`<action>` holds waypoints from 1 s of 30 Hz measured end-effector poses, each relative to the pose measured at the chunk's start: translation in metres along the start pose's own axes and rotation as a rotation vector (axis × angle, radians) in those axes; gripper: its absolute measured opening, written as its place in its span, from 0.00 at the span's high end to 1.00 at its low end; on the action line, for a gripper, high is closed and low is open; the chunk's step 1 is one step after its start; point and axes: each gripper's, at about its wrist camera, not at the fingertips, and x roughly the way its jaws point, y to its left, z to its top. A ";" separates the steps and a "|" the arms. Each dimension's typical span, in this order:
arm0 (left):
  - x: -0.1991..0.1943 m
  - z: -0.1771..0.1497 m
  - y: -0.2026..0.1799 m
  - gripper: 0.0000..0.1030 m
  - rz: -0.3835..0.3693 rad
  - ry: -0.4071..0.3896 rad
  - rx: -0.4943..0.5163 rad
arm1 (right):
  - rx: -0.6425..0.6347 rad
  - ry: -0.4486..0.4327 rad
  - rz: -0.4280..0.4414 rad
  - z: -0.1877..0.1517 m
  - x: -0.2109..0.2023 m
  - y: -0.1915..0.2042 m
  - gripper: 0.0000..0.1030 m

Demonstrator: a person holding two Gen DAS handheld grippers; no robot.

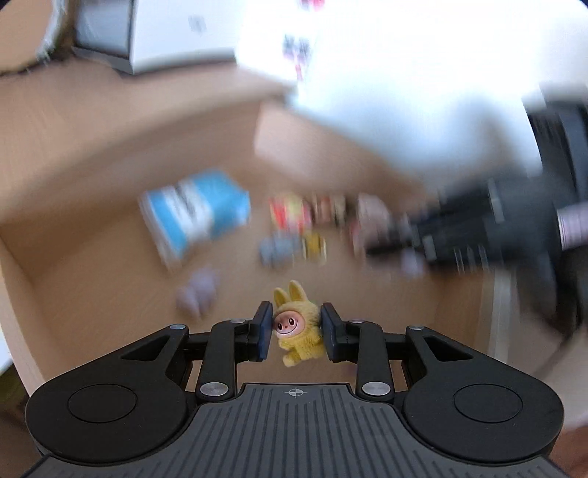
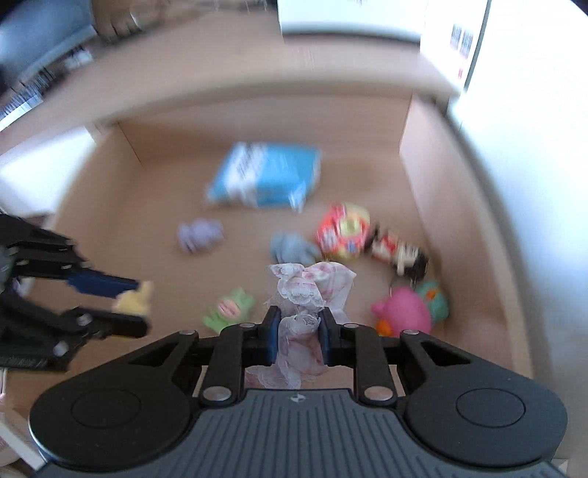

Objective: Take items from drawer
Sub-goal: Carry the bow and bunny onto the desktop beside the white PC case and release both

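A wooden drawer (image 2: 459, 206) lies below both grippers with small toys on its floor. My left gripper (image 1: 297, 331) is shut on a yellow bunny plush toy (image 1: 297, 331), held above the drawer floor (image 1: 92, 264). In the right wrist view the same left gripper (image 2: 136, 305) shows at the left edge with the yellow toy (image 2: 134, 299) between its fingers. My right gripper (image 2: 298, 340) is shut on a pink-and-white lace cloth (image 2: 312, 285), which bunches up above the pads and hangs down below them. In the left wrist view the right gripper's black body (image 1: 477, 228) is a blur at the right.
On the drawer floor lie a blue-and-white box (image 2: 264, 176), a purple toy (image 2: 200, 233), a grey-blue toy (image 2: 294, 248), a green toy (image 2: 229, 309), a red-and-yellow pack (image 2: 343, 231), a pink toy (image 2: 402, 310) and a red, white and black figure (image 2: 400, 253). White boxes (image 1: 176, 33) stand behind the drawer.
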 end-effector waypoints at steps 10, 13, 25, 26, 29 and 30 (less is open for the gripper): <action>0.034 0.135 0.039 0.69 0.263 -0.367 -0.108 | -0.011 -0.229 0.065 0.002 -0.009 0.008 0.79; 0.075 0.160 0.059 0.69 0.381 -0.325 -0.095 | -0.019 -0.258 0.082 0.008 -0.007 0.013 0.80; 0.037 0.087 0.057 0.69 0.202 -0.244 -0.114 | 0.054 -0.294 0.080 0.053 0.013 -0.020 0.79; 0.039 0.076 0.053 0.69 0.166 -0.200 -0.105 | 0.065 -0.302 0.081 0.065 0.016 -0.023 0.79; 0.042 0.042 0.045 0.69 0.089 -0.151 -0.083 | 0.084 -0.350 0.053 0.105 0.030 -0.029 0.79; 0.042 0.032 0.044 0.69 0.073 -0.155 -0.071 | 0.088 -0.377 0.031 0.119 0.034 -0.030 0.79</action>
